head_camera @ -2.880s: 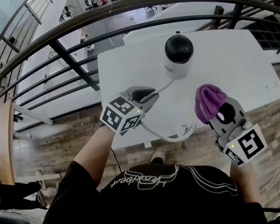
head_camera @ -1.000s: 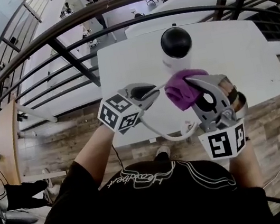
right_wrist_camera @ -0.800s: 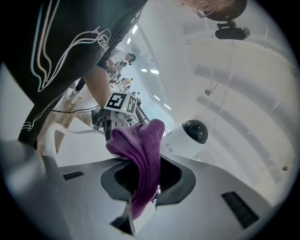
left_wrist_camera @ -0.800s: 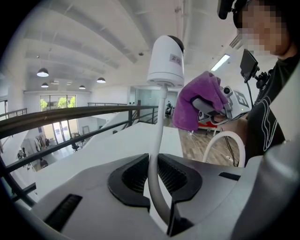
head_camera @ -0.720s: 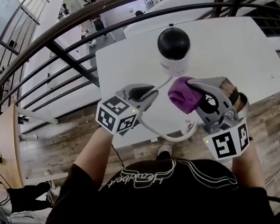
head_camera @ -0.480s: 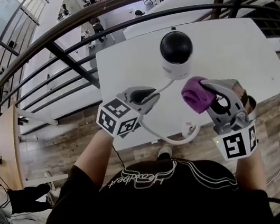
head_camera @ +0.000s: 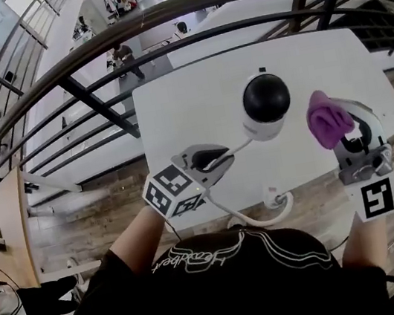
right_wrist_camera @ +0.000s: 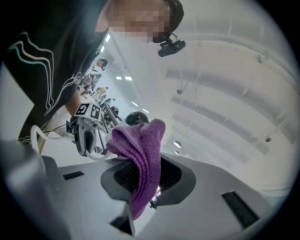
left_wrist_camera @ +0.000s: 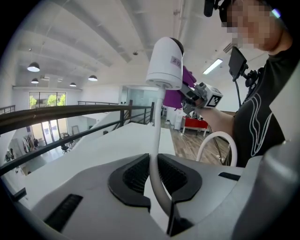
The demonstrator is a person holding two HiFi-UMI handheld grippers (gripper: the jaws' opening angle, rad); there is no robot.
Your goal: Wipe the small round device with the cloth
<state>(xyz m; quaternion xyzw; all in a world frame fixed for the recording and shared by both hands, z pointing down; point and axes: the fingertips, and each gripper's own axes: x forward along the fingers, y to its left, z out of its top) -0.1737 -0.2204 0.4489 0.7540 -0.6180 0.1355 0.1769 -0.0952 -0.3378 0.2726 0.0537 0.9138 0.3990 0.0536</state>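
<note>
Left gripper view shows the left gripper [left_wrist_camera: 153, 172] with its jaws nearly together, pinching the white cable [left_wrist_camera: 156, 136] that runs up to the small round device [left_wrist_camera: 166, 63]. In the right gripper view, the right gripper [right_wrist_camera: 145, 177] is clamped on the purple cloth [right_wrist_camera: 140, 145]. The head view puts the cloth near the device's right side, not touching it, over the white table [head_camera: 187, 102].

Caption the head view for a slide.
Left gripper clamps white cable; right gripper holds purple cloth beside round white device.
</note>
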